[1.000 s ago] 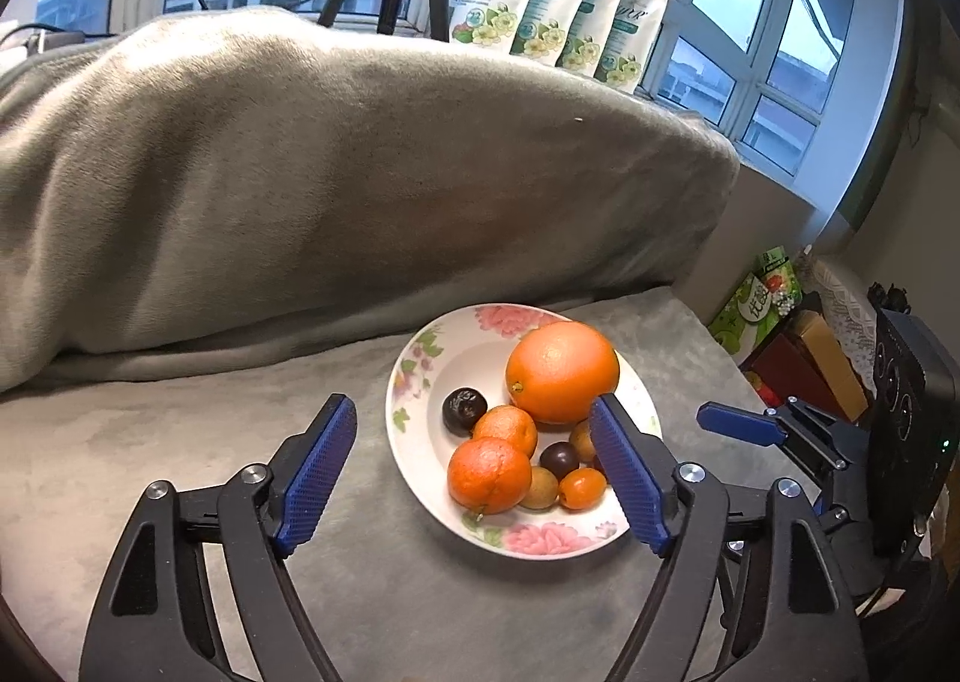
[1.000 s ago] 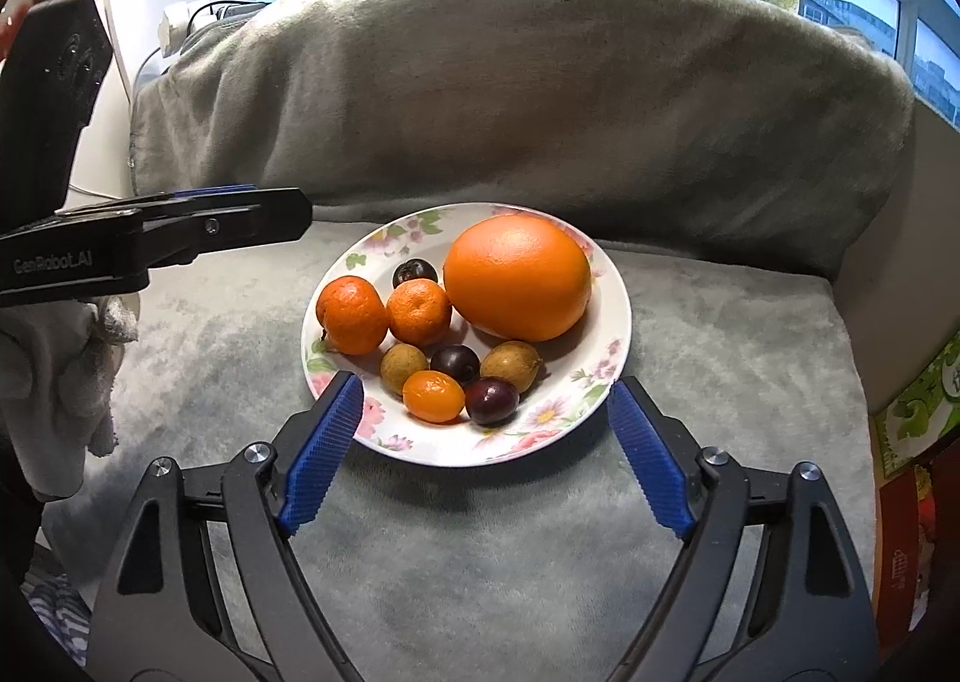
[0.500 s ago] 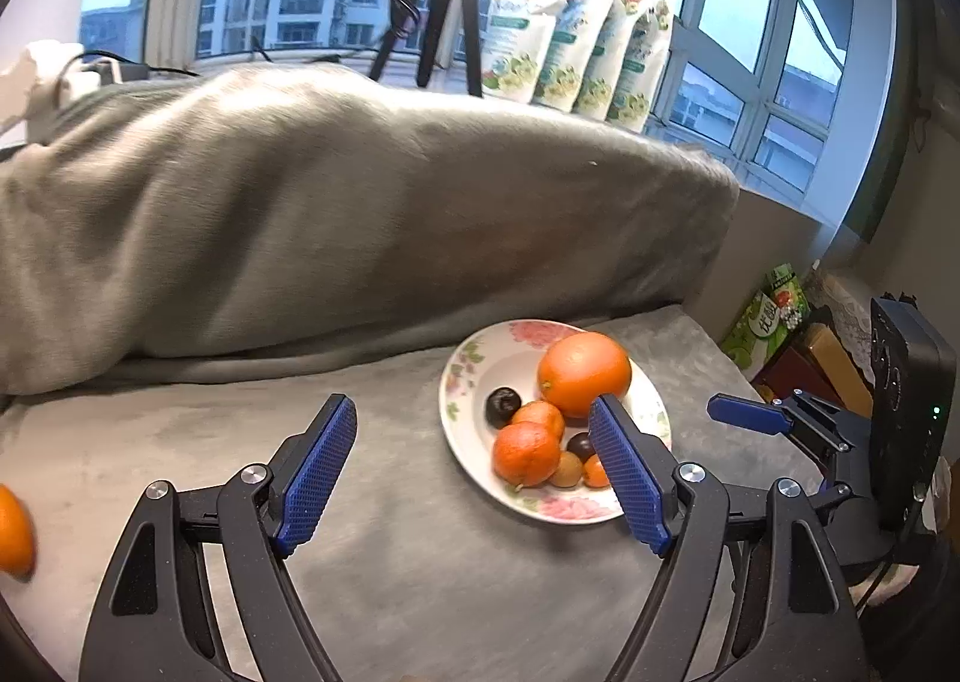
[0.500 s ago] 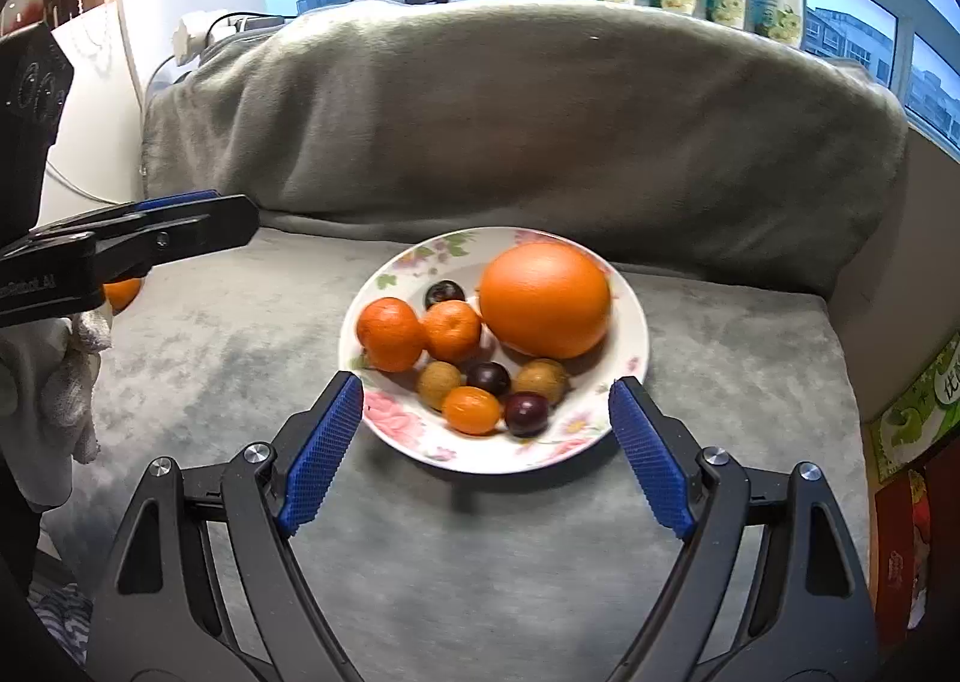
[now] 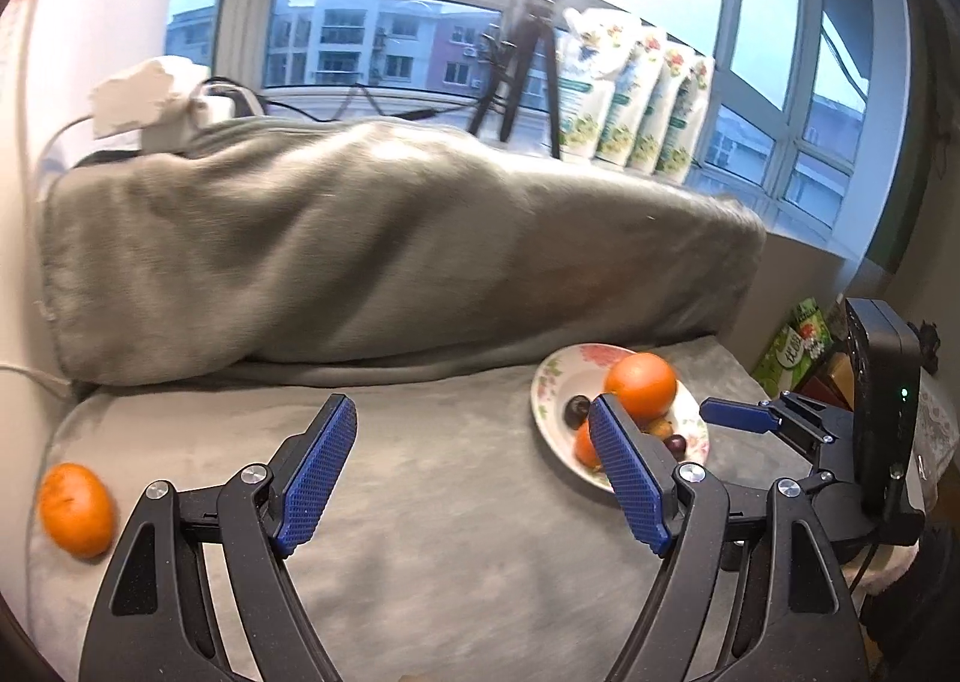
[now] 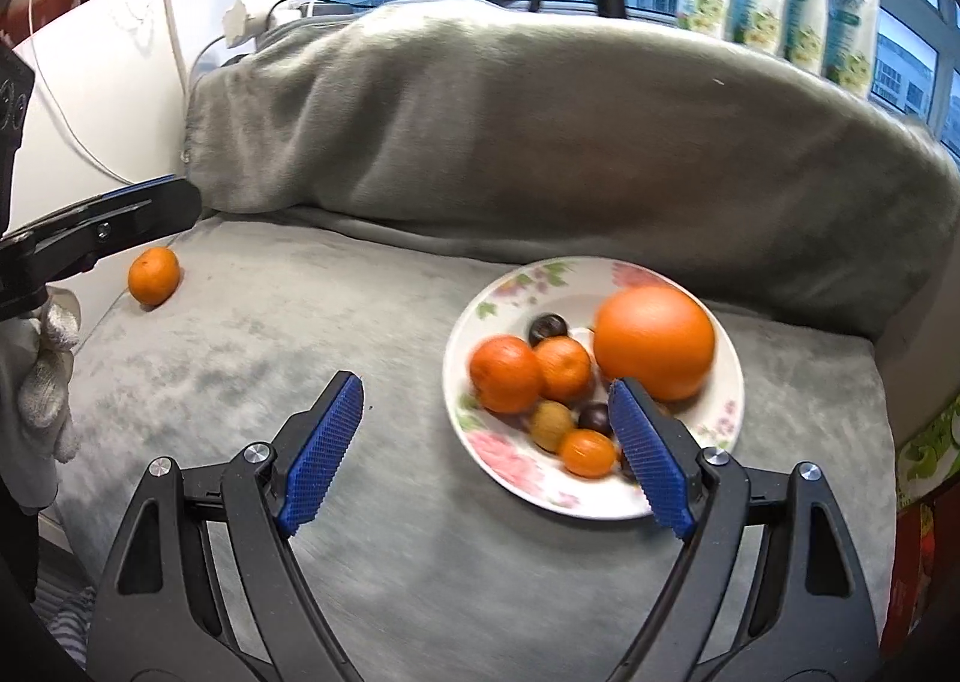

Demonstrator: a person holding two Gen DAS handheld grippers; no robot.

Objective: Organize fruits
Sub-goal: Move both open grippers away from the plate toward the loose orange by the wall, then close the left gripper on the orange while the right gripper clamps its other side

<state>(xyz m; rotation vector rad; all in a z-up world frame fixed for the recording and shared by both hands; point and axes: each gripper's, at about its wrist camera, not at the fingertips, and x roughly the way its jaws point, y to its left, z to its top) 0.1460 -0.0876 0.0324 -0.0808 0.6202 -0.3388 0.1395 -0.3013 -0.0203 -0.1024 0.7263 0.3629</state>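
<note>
A flowered white plate point(image 6: 729, 382) point(image 5: 549, 400) on the grey blanket holds a big orange point(image 6: 654, 343) point(image 5: 641, 385), two mandarins point(image 6: 507, 373), dark plums point(image 6: 547, 326) and several small brownish and orange fruits. A lone mandarin point(image 5: 75, 508) point(image 6: 154, 275) lies on the blanket far to the left. My left gripper point(image 5: 474, 469) is open and empty over bare blanket between the lone mandarin and the plate. My right gripper point(image 6: 486, 445) is open and empty, its right finger over the plate's near edge.
A blanket-covered backrest point(image 6: 570, 141) rises behind the seat. Pouches point(image 5: 630, 105) and a tripod point(image 5: 522, 63) stand on the windowsill. Boxes point(image 5: 798, 340) sit past the seat's right edge. A gloved hand point(image 6: 45, 382) holds the left gripper at the right wrist view's left.
Both grippers pulled back from the plate and swung left, so the plate now sits to the right and smaller. The lone mandarin on the left came into view. Jaws stayed open.
</note>
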